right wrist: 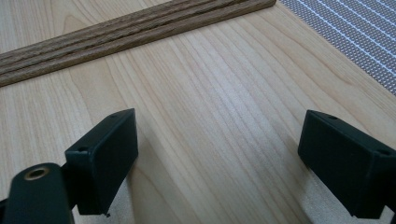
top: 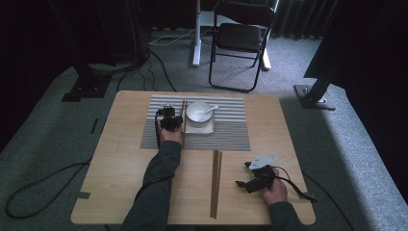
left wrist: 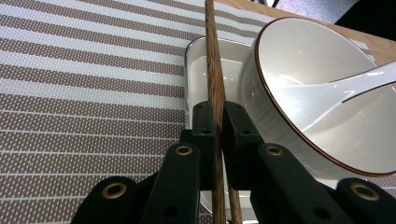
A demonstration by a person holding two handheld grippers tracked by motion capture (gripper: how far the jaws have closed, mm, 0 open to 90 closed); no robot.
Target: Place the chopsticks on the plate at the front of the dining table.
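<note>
My left gripper [top: 169, 115] [left wrist: 218, 119] is shut on a dark wooden chopstick [left wrist: 213, 65] [top: 183, 113]. The stick lies along the left edge of a white square dish [left wrist: 198, 65]. In that dish sits a white bowl [top: 198, 111] [left wrist: 303, 60] with a white spoon [left wrist: 359, 81] in it. A second stick shows just below the jaws. Another pair of chopsticks [top: 216, 183] [right wrist: 126, 30] lies on the bare wood near the front. My right gripper [top: 243, 175] [right wrist: 217, 154] rests to the right of that pair, open, with nothing between its fingers.
A striped placemat [top: 226, 130] [right wrist: 359, 32] lies under the dish at the table's far middle. The wooden table [top: 120, 159] has bare room at the left and right. Cables trail from both grippers. A folding chair [top: 240, 38] stands beyond the table.
</note>
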